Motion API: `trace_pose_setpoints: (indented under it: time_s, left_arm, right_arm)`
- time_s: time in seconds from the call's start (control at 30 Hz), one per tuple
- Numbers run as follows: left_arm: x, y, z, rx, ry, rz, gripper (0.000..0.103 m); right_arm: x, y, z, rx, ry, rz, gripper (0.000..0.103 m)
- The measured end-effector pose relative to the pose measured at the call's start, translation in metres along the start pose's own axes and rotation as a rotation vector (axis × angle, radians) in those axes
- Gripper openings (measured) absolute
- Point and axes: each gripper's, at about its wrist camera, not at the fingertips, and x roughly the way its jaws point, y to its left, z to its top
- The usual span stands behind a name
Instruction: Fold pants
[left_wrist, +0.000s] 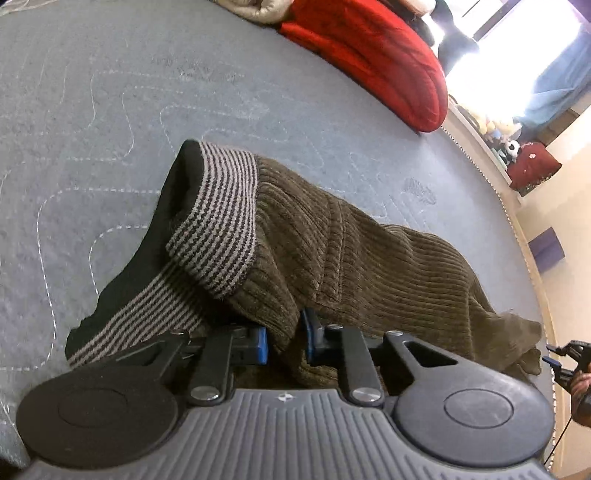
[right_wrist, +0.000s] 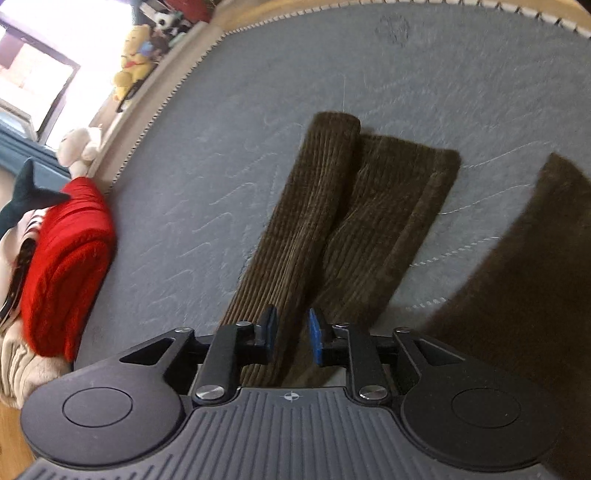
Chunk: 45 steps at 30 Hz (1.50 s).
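Left wrist view: left gripper (left_wrist: 284, 341) pinching pants (left_wrist: 332, 240) near waistband (left_wrist: 218, 225). Right gripper (right_wrist: 291, 336) spread over leg, nothing pinched. Fold barely begun.

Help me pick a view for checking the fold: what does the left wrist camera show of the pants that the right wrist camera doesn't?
Only the left wrist view shows the striped waistband, with corduroy between the left gripper pads, and the right gripper at the frame edge. Only the right wrist view shows the leg ends laid flat. Both share the brown pants, grey mattress and red blanket.
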Motion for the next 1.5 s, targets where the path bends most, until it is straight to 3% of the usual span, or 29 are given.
trace_pose_setpoints:
  time_s: [0.13, 0.23, 0.37, 0.43, 0.47, 0.7, 0.83, 0.93, 1.03, 1.13, 1.2, 1.27, 1.3, 1.37, 1.43, 1.5]
  left_arm:
    - [0.003, 0.001, 0.000, -0.020, -0.014, -0.007, 0.020]
    - [0.000, 0.002, -0.001, -0.023, -0.027, 0.002, 0.020]
    - [-0.006, -0.002, -0.002, 0.003, -0.059, 0.013, 0.020]
    - [-0.008, -0.004, -0.002, 0.015, -0.064, 0.017, 0.018]
    - [-0.008, -0.005, -0.001, 0.021, -0.068, 0.017, 0.016]
    - [-0.027, -0.006, 0.000, 0.025, -0.129, -0.033, 0.010]
    - [-0.056, -0.003, 0.007, 0.003, -0.145, -0.042, 0.010]
    - [-0.085, 0.001, 0.008, -0.008, -0.140, -0.027, 0.010]
    - [-0.092, 0.001, 0.001, 0.030, -0.076, 0.060, 0.010]
    - [-0.084, -0.006, -0.007, 0.068, -0.010, 0.205, 0.025]
    - [-0.090, -0.020, -0.015, 0.103, -0.075, 0.361, 0.030]
    - [-0.101, -0.040, -0.028, 0.167, -0.185, 0.435, 0.039]
    - [-0.105, -0.051, -0.037, 0.215, -0.237, 0.430, 0.041]
    - [-0.107, -0.075, -0.056, 0.343, -0.304, 0.340, 0.046]
    - [-0.098, -0.091, -0.070, 0.435, -0.282, 0.200, 0.049]
    - [-0.084, -0.100, -0.080, 0.476, -0.224, 0.082, 0.049]
  right_arm:
    - [0.035, 0.007, 0.009, 0.008, 0.019, 0.008, 0.032]
    - [0.061, 0.011, 0.016, 0.017, 0.032, -0.037, 0.037]
    - [0.077, 0.008, 0.018, 0.075, -0.002, -0.072, 0.035]
    - [0.076, 0.013, 0.020, 0.082, -0.025, -0.088, 0.027]
    - [0.074, 0.015, 0.021, 0.077, -0.038, -0.091, 0.013]
    - [0.007, 0.032, 0.016, 0.036, -0.159, -0.035, 0.012]
    - [-0.068, 0.036, -0.003, -0.023, -0.238, -0.022, 0.011]
    - [-0.128, 0.023, -0.037, -0.044, -0.261, -0.070, 0.011]
    - [-0.164, -0.015, -0.081, -0.050, -0.235, -0.151, 0.011]
    - [-0.160, -0.070, -0.110, 0.052, -0.102, -0.241, 0.011]
    - [-0.150, -0.099, -0.122, 0.093, -0.045, -0.232, 0.012]
    - [-0.148, -0.116, -0.126, 0.113, -0.047, -0.224, 0.015]
    - [-0.149, -0.122, -0.126, 0.127, -0.058, -0.198, 0.017]
    - [-0.154, -0.127, -0.121, 0.142, -0.109, -0.174, 0.017]
    - [-0.158, -0.134, -0.108, 0.173, -0.164, -0.169, 0.019]
    - [-0.158, -0.153, -0.099, 0.248, -0.188, -0.171, 0.028]
